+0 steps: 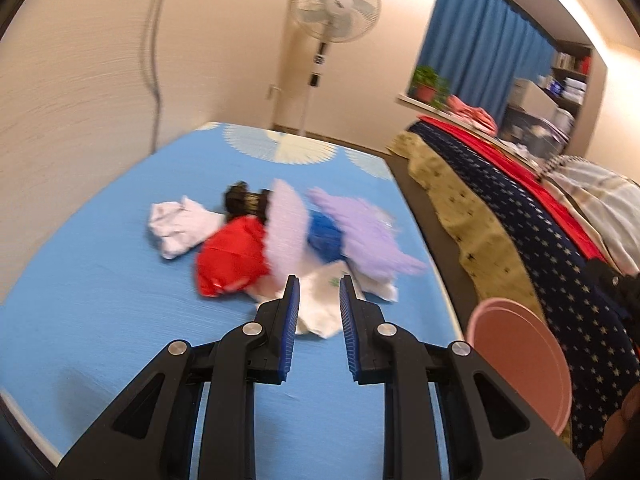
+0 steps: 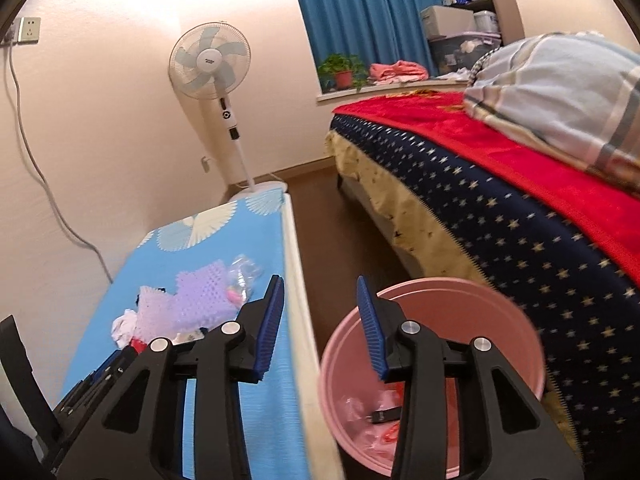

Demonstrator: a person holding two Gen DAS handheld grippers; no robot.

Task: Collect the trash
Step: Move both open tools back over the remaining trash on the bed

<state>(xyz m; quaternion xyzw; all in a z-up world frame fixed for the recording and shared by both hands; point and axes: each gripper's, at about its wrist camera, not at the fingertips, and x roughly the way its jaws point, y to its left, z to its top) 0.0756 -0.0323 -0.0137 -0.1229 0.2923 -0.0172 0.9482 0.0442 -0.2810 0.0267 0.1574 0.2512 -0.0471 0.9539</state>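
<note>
1. Here, trash sits in a loose pile on a table with a blue woven-look cloth (image 1: 100, 300) printed with white fan shapes at the far end.
2. Pile contents, left wrist view: crumpled white paper wad (image 1: 180, 224), glossy red plastic bag (image 1: 234, 258), small black lumpy item (image 1: 244, 202) behind it, blue plastic piece (image 1: 326, 236), two lavender foam-net sleeves (image 1: 368, 236) with mesh texture, flat white printed bag (image 1: 320, 300). Motion blur, so edges are soft.
3. Lavender sleeves are elongated; the nearer one's long axis runs from upper left to lower right, tapering toward the table's right edge. The white bag lies flat, with a corner toward the camera.
4. Left gripper (image 1: 319, 292): jaws spread, nothing between them, blue ribbed pads (image 1: 290, 332). The white bag lies just ahead of and under the tips, centered in the gap; contact cannot be told.
5. Right gripper (image 2: 320, 292): jaws spread wide, empty, straddling the table's pale right edge. The left finger is over the cloth, the right finger over a round pink plastic bin (image 2: 516, 320) on the floor beside the table.
6. The bin holds crinkled clear wrap, a red scrap and a small black piece (image 2: 386, 416).
7. In the right view, the lavender sleeve (image 2: 188, 300) and clear crumpled plastic (image 2: 242, 272) lie left of the jaws, apart.
</note>
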